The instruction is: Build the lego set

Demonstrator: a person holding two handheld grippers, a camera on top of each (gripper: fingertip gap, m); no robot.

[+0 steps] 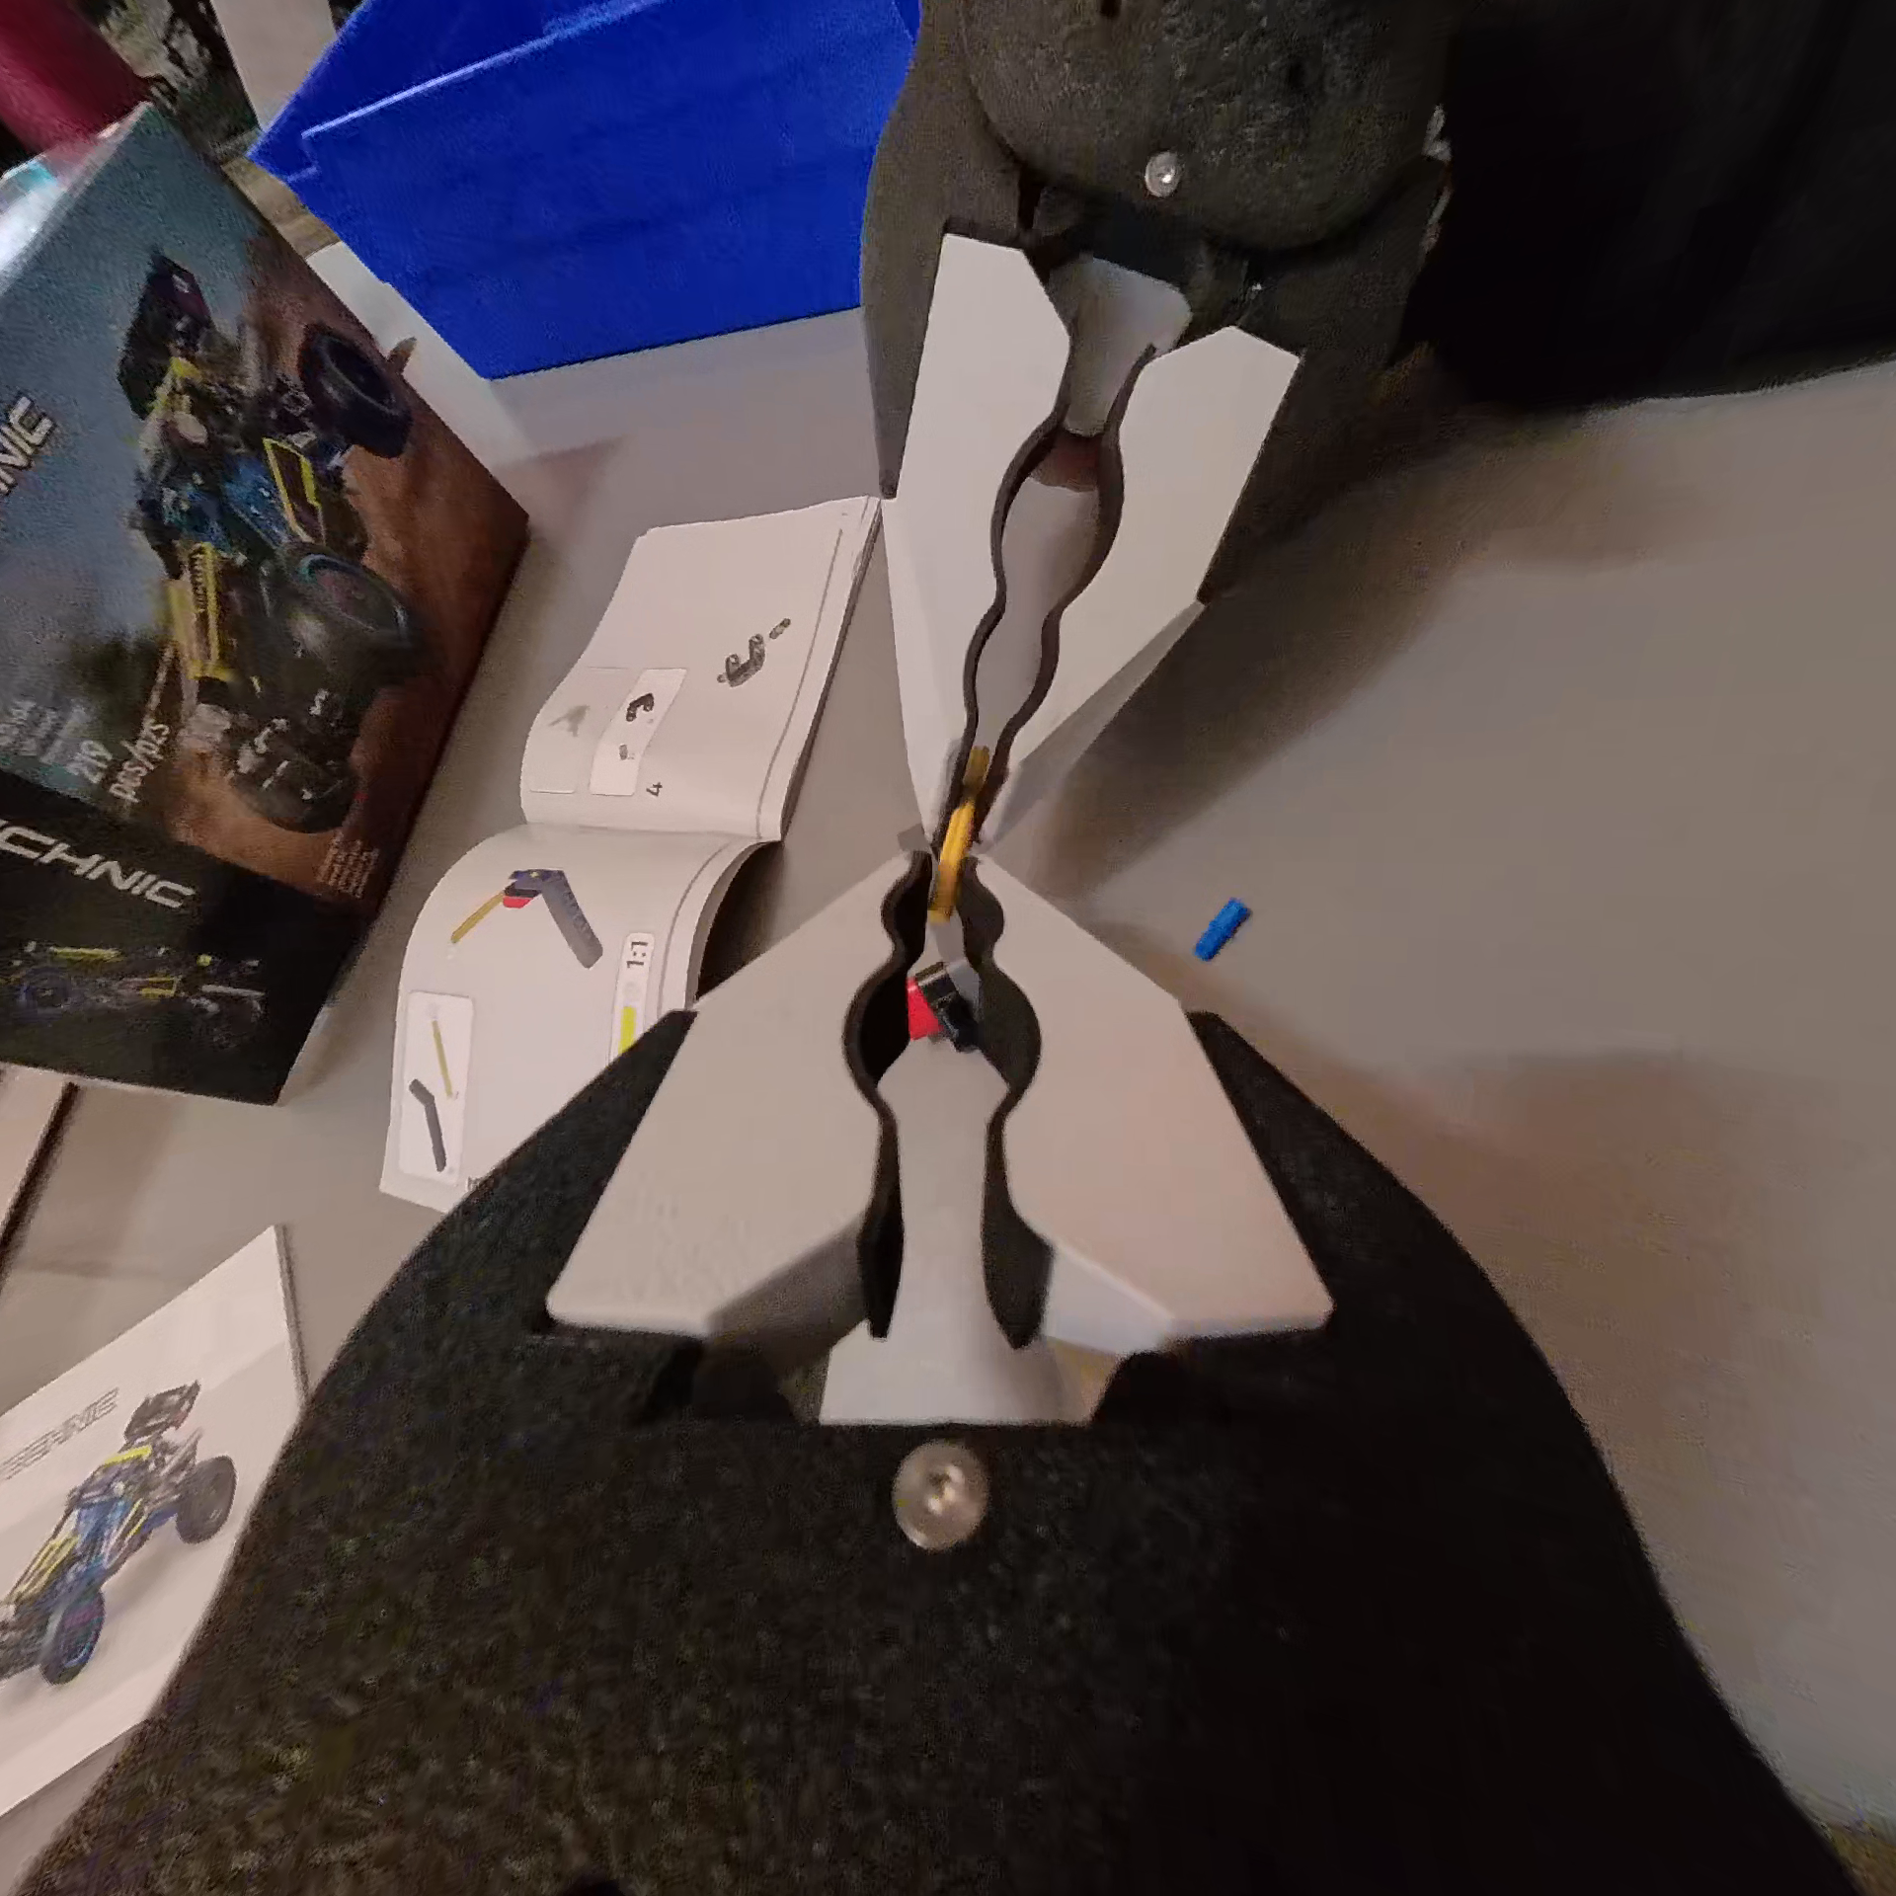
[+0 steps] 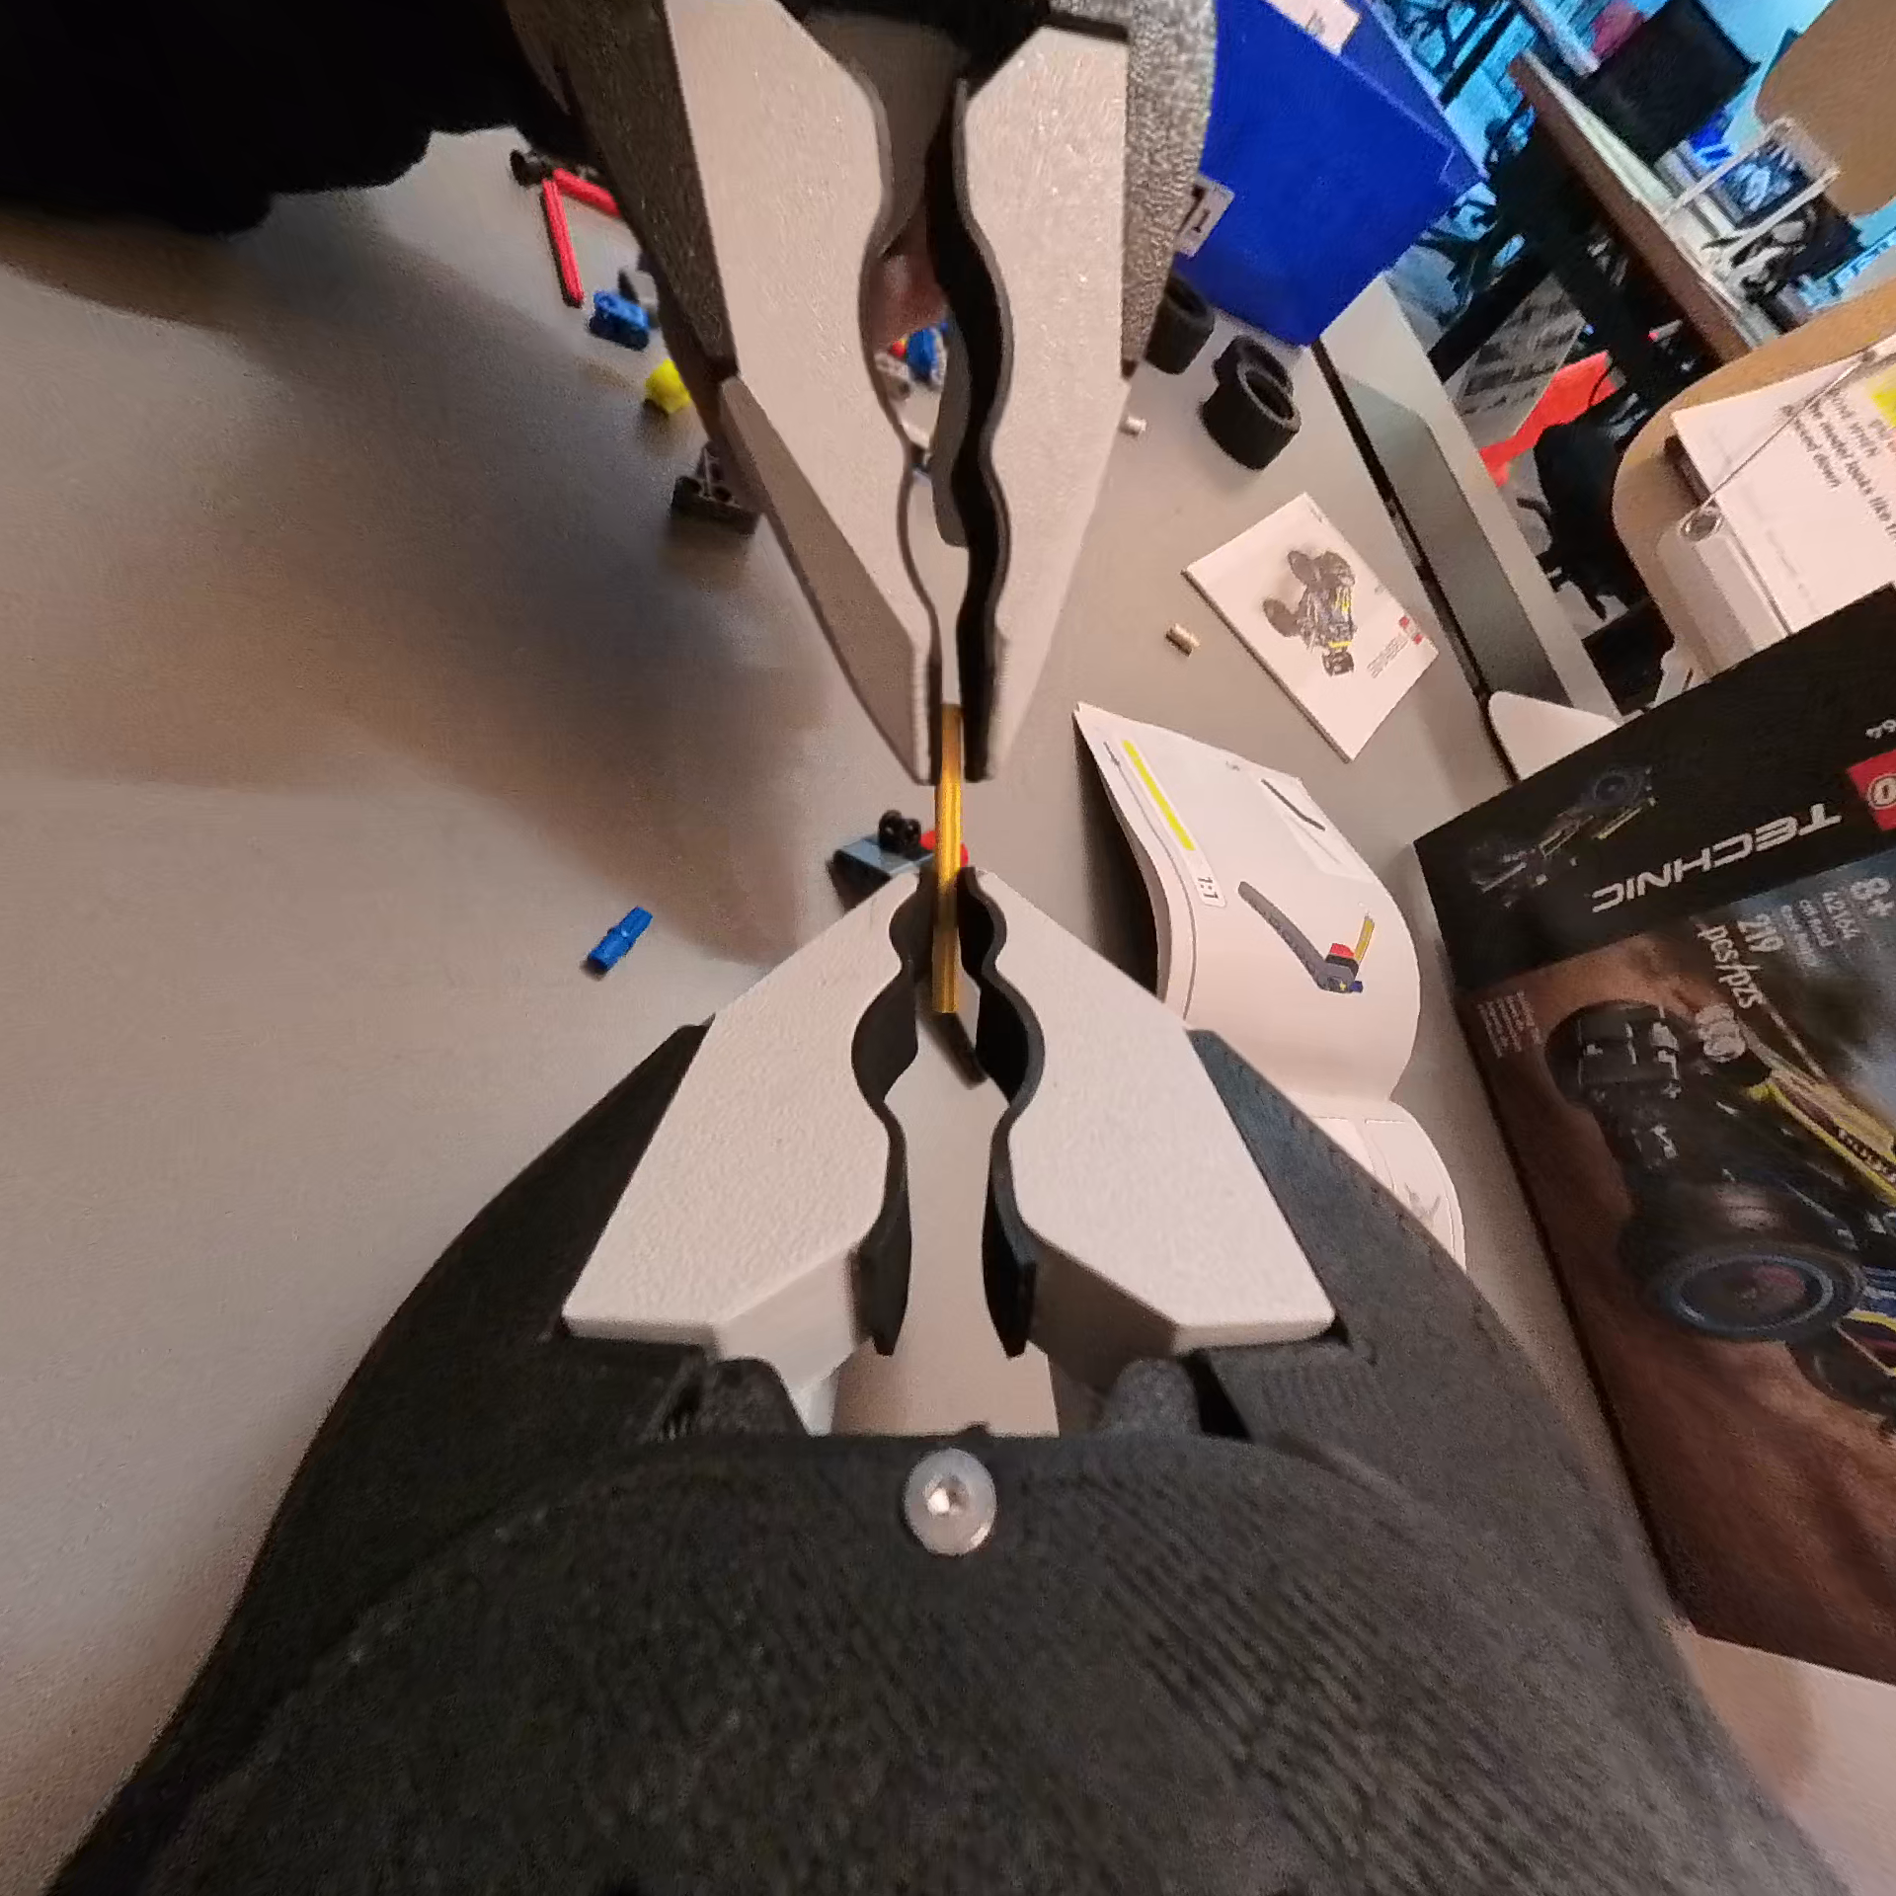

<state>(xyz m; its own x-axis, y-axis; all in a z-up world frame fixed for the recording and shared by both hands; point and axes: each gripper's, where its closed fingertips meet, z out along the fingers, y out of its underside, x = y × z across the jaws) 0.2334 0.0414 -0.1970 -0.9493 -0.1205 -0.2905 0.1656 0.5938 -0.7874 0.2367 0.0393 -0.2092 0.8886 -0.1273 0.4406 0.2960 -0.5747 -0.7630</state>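
A thin yellow axle (image 1: pixel 956 846) is held above the grey table, spanning the two grippers, which meet tip to tip. My left gripper (image 1: pixel 939 872) is shut on one end of it. My right gripper (image 2: pixel 949 893) is shut on the other end; the axle (image 2: pixel 946 821) runs straight between both sets of tips. A small grey beam piece with a red part and a black pin (image 2: pixel 882 852) lies on the table just beside the axle. It shows through the gap of my left fingers as a red and dark piece (image 1: pixel 936 1011).
An open instruction booklet (image 1: pixel 657 780) and the set's box (image 1: pixel 226 575) lie to one side, with a blue bin (image 1: pixel 616 174) behind. A loose blue pin (image 2: pixel 619 939) is on the table. Several loose parts (image 2: pixel 616 308) and black tyres (image 2: pixel 1247 405) lie farther off. A second booklet (image 2: pixel 1313 621) lies nearby. Left and right tips are no more than a few centimetres apart. The loose blue pin (image 2: pixel 619 939) is about 6 centimeters from my right fingertips. Seen from the left wrist view (image 1: pixel 1226 923) as well.
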